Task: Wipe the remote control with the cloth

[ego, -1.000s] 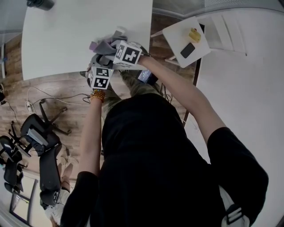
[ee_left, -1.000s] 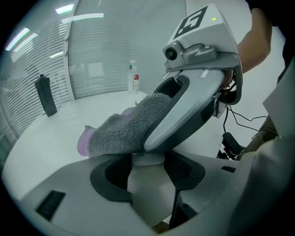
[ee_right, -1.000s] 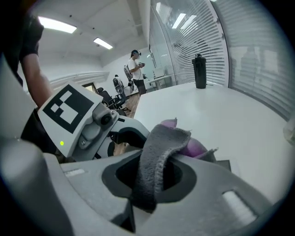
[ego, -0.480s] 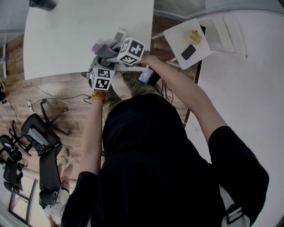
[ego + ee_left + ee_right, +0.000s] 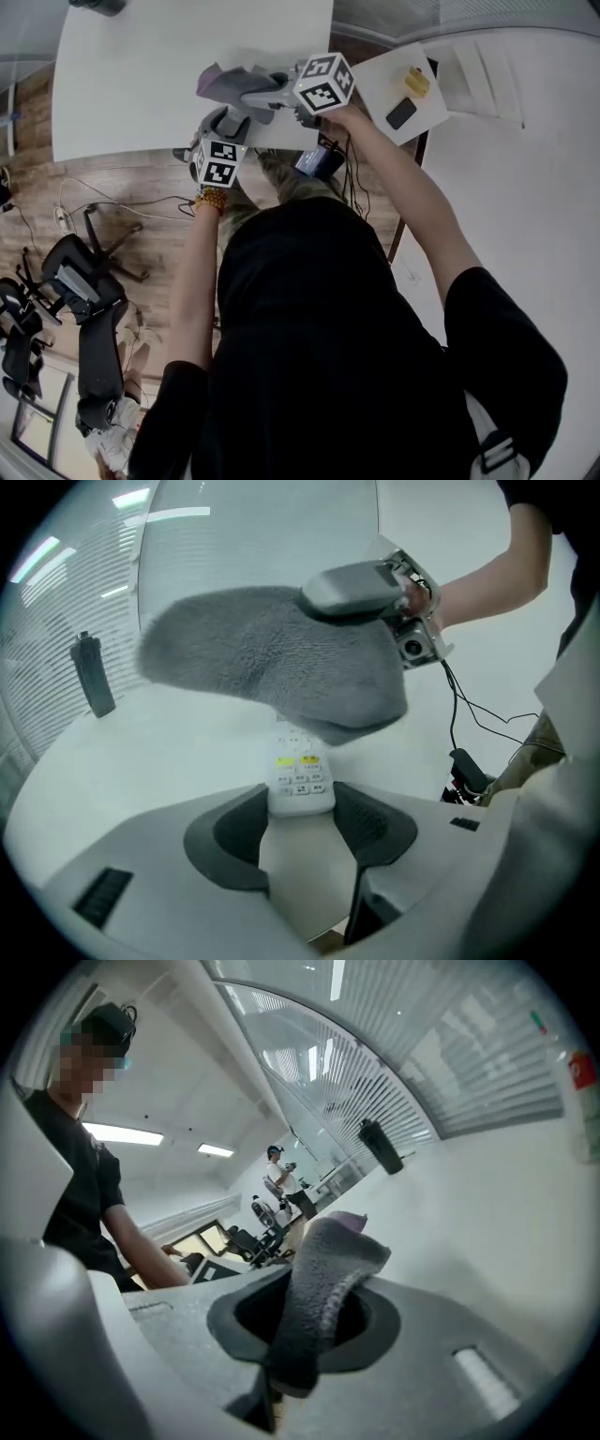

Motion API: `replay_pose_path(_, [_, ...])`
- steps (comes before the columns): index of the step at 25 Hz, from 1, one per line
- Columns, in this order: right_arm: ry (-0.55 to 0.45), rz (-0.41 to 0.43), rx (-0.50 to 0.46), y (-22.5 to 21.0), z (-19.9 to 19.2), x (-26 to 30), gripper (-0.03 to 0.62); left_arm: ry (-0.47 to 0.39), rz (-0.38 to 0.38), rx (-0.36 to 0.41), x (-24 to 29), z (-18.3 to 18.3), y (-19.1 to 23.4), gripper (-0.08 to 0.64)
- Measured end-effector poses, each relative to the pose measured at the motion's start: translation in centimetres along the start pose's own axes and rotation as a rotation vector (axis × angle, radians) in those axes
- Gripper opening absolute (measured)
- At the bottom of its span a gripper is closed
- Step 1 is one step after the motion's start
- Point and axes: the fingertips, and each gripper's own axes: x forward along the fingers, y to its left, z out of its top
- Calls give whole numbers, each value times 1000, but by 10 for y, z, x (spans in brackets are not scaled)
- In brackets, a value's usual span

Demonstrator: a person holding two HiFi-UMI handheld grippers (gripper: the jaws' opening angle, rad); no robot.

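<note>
The left hand-held gripper (image 5: 301, 806) is clamped on the near end of the remote control (image 5: 299, 772). The right hand-held gripper (image 5: 314, 1314) is clamped on the cloth (image 5: 330, 1258), which hangs over the remote control's far end. Wiping appears under way; the clamped button end is not yet covered.

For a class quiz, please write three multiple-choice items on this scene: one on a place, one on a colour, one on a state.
1. Where is the remote control? A) in the left tongs B) on the floor C) on a chair
2. What colour is the cloth? A) red B) grey C) green
3. What state are the right tongs in? A) open, empty B) shut on the cloth C) lying on the table
Answers: 1 A, its end sits clamped between their jaws; 2 B, it is grey in both gripper views; 3 B, the cloth is pinched between their jaws.
</note>
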Motion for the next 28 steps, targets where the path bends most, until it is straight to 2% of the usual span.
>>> replay_pose_path(3, [-17, -166, -90, -33, 12, -25, 71, -2, 3, -6, 2, -2, -1, 219])
replay_pose_path(6, [13, -347, -216, -63, 21, -42, 71, 0, 2, -5, 3, -2, -1, 219])
replay_pose_path(9, [101, -520, -311, -91, 21, -47, 71, 5, -2, -8, 1, -2, 1, 219])
replay_pose_path(11, [206, -593, -339, -108, 8, -42, 71, 6, -2, -10, 0, -2, 1, 219])
replay_pose_path(13, [303, -602, -343, -117, -11, -29, 71, 6, -2, -11, 0, -2, 1, 219])
replay_pose_path(15, [338, -588, -335, -118, -24, -17, 71, 6, -3, -11, 0, -3, 1, 219])
replay_pose_path(19, [313, -600, -263, -121, -30, -7, 72, -2, -1, -13, 1, -2, 1, 219])
replay_pose_path(22, [312, -571, -200, -115, -36, -1, 71, -13, -1, -19, 1, -2, 1, 219])
replay_pose_path(26, [356, -490, -253, -85, -47, 22, 71, -14, 2, -18, -1, -1, 1, 219])
replay_pose_path(28, [362, -509, -269, -77, -47, 28, 71, -7, 4, -16, -1, -2, 1, 219])
